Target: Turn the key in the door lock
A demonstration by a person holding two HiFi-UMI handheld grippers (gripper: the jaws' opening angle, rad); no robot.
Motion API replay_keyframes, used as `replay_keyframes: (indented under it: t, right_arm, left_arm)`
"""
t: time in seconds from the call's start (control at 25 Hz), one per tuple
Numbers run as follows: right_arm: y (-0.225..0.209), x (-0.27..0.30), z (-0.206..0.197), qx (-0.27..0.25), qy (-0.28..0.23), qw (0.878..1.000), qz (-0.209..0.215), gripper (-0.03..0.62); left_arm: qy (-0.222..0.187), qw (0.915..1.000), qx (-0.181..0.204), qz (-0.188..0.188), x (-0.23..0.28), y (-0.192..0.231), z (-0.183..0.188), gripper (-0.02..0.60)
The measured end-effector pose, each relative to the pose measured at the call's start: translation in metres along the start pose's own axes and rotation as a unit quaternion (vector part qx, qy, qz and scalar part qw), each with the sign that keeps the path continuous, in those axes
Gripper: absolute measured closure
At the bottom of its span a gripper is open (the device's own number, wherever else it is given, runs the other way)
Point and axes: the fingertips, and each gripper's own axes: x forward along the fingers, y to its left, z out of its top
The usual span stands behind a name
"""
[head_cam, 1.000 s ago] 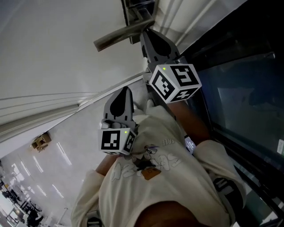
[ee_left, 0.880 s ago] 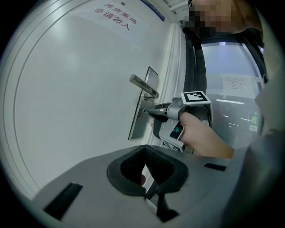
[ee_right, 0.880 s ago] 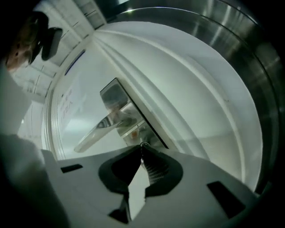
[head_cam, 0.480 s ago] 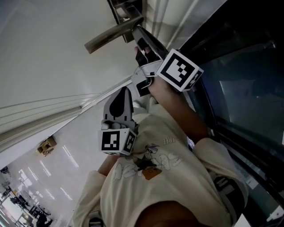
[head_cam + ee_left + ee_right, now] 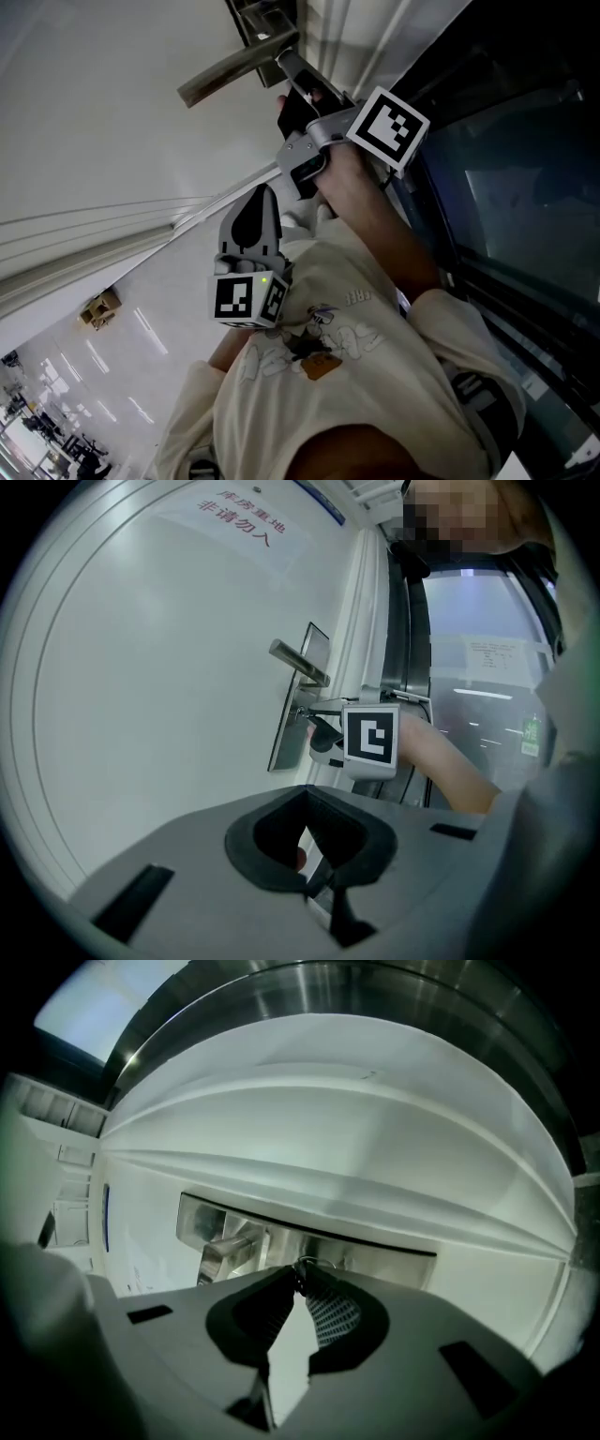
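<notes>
A white door carries a silver lever handle (image 5: 230, 73) (image 5: 298, 663) (image 5: 225, 1246) on a metal lock plate (image 5: 286, 733) (image 5: 394, 1255). A small key with a wire ring (image 5: 305, 1265) sticks out of the plate below the handle. My right gripper (image 5: 284, 61) (image 5: 314, 722) (image 5: 302, 1271) points level at the door, rolled onto its side, with its tips together on the key head. Its jaws are opening, with the key still between them. My left gripper (image 5: 262, 192) (image 5: 305, 827) hangs back near the person's chest, shut and holding nothing.
Dark glass panels in a metal frame (image 5: 506, 187) stand right of the door's edge. A printed notice (image 5: 239, 522) is high on the door. The person's cream shirt (image 5: 337, 375) fills the lower head view, above a shiny floor (image 5: 84, 375).
My right gripper has rolled about its own axis at the lock, turning its marker cube over. The left gripper has stayed where it was.
</notes>
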Motion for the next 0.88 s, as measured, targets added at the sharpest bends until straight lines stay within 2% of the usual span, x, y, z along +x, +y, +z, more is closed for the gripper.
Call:
replay_keyframes:
  t: [0.12, 0.2, 0.24, 0.36, 0.48, 0.6, 0.64, 0.68, 0.72, 0.8, 0.88]
  right_arm:
    - [0.002, 0.001, 0.000, -0.009, 0.005, 1.000, 0.009, 0.547]
    - [0.007, 0.002, 0.001, -0.021, 0.011, 0.999, 0.029, 0.463]
    - [0.010, 0.003, 0.001, -0.035, 0.015, 0.999, 0.037, 0.446]
    - [0.017, -0.004, -0.003, -0.086, 0.028, 0.995, 0.040, 0.410]
    - [0.015, -0.026, -0.003, -0.142, 0.022, 0.989, 0.015, 0.404]
    - [0.020, -0.051, 0.000, -0.234, 0.008, 0.972, -0.001, 0.410]
    - [0.027, -0.058, -0.002, -0.275, 0.007, 0.961, 0.005, 0.430]
    - [0.034, -0.064, -0.006, -0.328, 0.011, 0.945, 0.012, 0.470]
    - [0.041, -0.069, -0.013, -0.388, 0.019, 0.921, 0.017, 0.509]
    - [0.047, -0.080, -0.034, -0.507, 0.043, 0.861, 0.021, 0.533]
    - [0.046, -0.089, -0.054, -0.599, 0.056, 0.799, 0.024, 0.561]
  left_arm:
    - [0.000, 1.0000, 0.000, 0.004, -0.002, 0.000, 0.000, 0.575]
    - [-0.001, 1.0000, 0.001, 0.004, -0.003, 0.000, 0.000, 0.575]
    - [-0.001, 1.0000, 0.001, 0.004, -0.003, 0.001, -0.001, 0.575]
    - [-0.005, 1.0000, 0.000, 0.003, -0.005, 0.002, 0.000, 0.575]
    - [-0.009, 0.9999, -0.005, 0.002, -0.008, 0.003, 0.003, 0.575]
    - [-0.012, 0.9999, -0.003, -0.001, -0.006, 0.003, 0.004, 0.575]
    - [-0.012, 0.9999, -0.003, -0.002, -0.006, 0.003, 0.005, 0.575]
    - [-0.013, 0.9999, -0.004, -0.003, -0.005, 0.003, 0.007, 0.575]
    - [-0.015, 0.9999, -0.005, -0.003, -0.004, 0.003, 0.008, 0.575]
    - [-0.018, 0.9998, -0.006, -0.004, -0.003, 0.002, 0.011, 0.575]
    - [-0.021, 0.9998, -0.004, -0.005, -0.001, 0.002, 0.013, 0.575]
